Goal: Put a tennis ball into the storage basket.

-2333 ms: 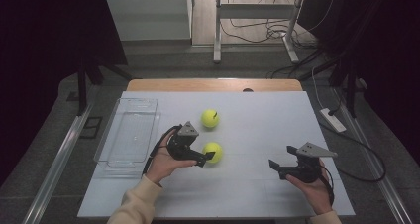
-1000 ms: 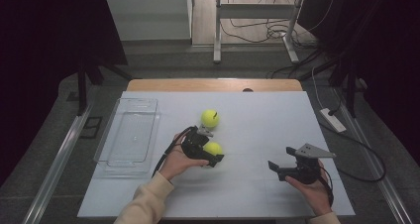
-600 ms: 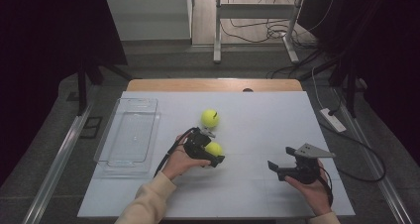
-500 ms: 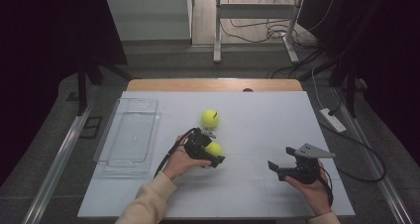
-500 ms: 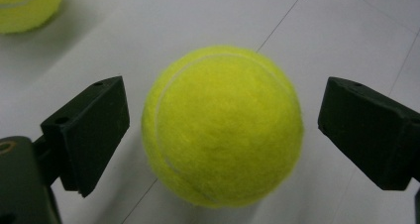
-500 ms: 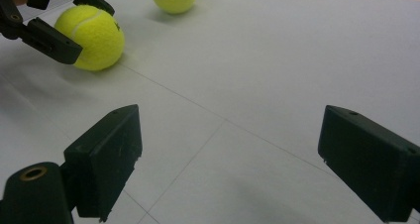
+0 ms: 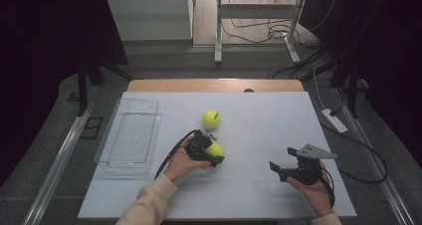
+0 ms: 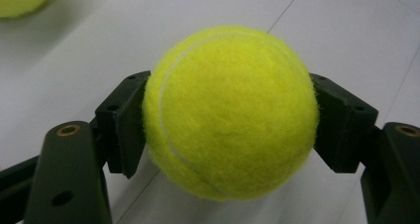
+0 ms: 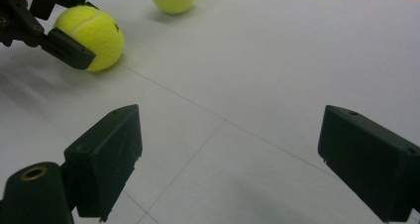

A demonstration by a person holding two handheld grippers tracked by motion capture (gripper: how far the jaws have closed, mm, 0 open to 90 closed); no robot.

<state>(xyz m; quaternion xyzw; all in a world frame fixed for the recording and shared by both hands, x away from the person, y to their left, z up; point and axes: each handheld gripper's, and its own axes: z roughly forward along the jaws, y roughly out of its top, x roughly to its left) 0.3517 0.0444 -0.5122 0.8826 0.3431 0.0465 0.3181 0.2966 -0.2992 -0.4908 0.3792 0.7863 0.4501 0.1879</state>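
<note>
clamping near tennis ball [image 7: 215, 150], left gripper [image 7: 211, 154] (jaws just closed); right gripper [image 7: 279, 168] agape

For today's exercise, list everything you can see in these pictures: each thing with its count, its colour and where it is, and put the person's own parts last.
Tennis ball in the jaws: 1, yellow-green, near the table's middle, on the surface.
Free tennis ball: 1, yellow-green, just beyond the gripped one, apart from it.
Tray: 1, clear plastic, at the table's left side, nothing in it.
Table: 1, white top with a wooden far edge.
Power strip: 1, white, on the floor right of the table.
Left gripper: 1, black, jaws have just closed on the ball.
Right gripper: 1, black, jaws wide apart over bare table at the near right.
</note>
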